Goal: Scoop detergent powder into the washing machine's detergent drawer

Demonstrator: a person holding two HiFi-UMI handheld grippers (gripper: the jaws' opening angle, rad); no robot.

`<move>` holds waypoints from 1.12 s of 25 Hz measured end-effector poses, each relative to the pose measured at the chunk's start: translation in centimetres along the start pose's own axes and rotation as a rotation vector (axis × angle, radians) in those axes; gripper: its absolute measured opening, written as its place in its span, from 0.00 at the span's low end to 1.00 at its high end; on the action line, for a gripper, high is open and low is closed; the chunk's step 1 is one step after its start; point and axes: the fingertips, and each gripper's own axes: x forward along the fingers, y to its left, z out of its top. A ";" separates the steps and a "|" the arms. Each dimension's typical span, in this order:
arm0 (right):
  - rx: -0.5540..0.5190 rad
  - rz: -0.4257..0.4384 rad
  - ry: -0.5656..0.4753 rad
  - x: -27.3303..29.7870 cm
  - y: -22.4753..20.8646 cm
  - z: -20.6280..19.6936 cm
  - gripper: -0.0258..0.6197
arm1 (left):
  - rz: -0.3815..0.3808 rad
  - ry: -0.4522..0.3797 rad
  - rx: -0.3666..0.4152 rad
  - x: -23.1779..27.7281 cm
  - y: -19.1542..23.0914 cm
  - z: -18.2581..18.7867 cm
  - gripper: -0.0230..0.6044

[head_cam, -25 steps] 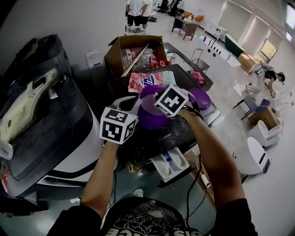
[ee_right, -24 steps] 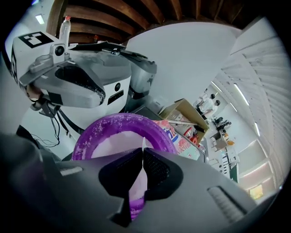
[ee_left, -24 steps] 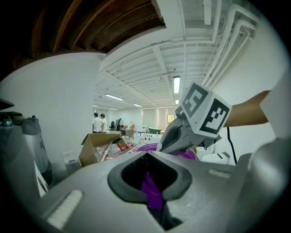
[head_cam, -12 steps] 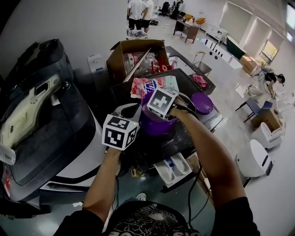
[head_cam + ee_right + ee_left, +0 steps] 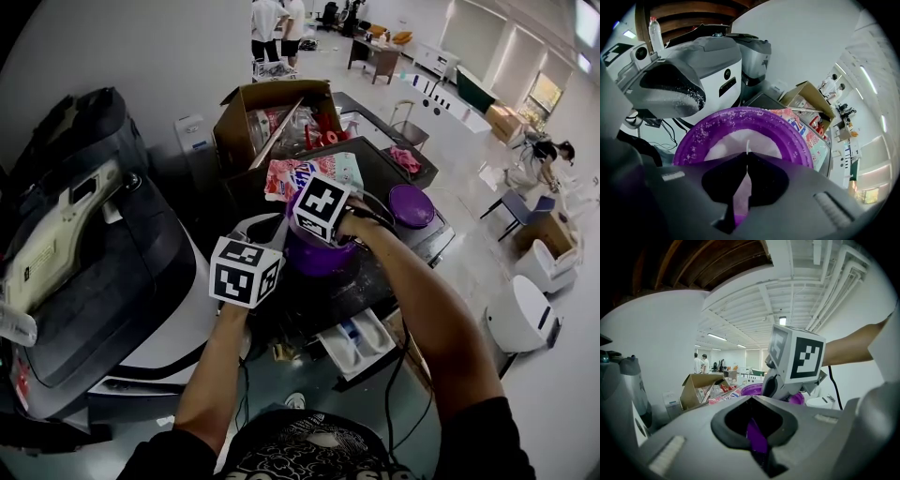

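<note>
A purple detergent tub [image 5: 317, 258] stands on the dark washer top. White powder [image 5: 736, 143] lies inside it and dusts its rim [image 5: 740, 114]. My right gripper [image 5: 323, 234] reaches down into the tub from above, and its jaws are shut on a thin pale scoop handle [image 5: 748, 149]. My left gripper [image 5: 279, 234] is at the tub's left side, shut on a purple strip of the tub's wall [image 5: 754, 434]. Powder clings to the left gripper [image 5: 675, 91] as seen in the right gripper view. The white detergent drawer [image 5: 361, 337] is pulled out below the tub.
The tub's purple lid [image 5: 410, 205] lies to the right. A detergent bag [image 5: 314, 173] and an open cardboard box [image 5: 272, 112] sit behind. A dark machine lid [image 5: 84, 244] fills the left. People stand far off [image 5: 267, 23].
My right gripper has shifted left and lower over the tub's mouth. The left gripper has stayed at the tub's side.
</note>
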 end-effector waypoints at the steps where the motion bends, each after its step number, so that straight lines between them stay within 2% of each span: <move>1: 0.004 0.012 0.001 0.0 0.2 0.0 0.09 | -0.001 0.001 0.000 0.0 0.0 0.0 0.04; 12: 0.099 0.141 -0.025 0.3 2.2 0.9 0.09 | -0.002 0.013 -0.012 -0.1 0.3 -0.7 0.04; 19: 0.199 0.221 -0.067 -0.1 2.9 1.3 0.09 | -0.010 0.013 -0.019 -0.4 -0.1 -0.9 0.04; 28: 0.342 0.327 -0.177 -1.4 2.5 2.1 0.09 | -0.013 0.018 -0.013 -0.4 -0.4 -1.0 0.04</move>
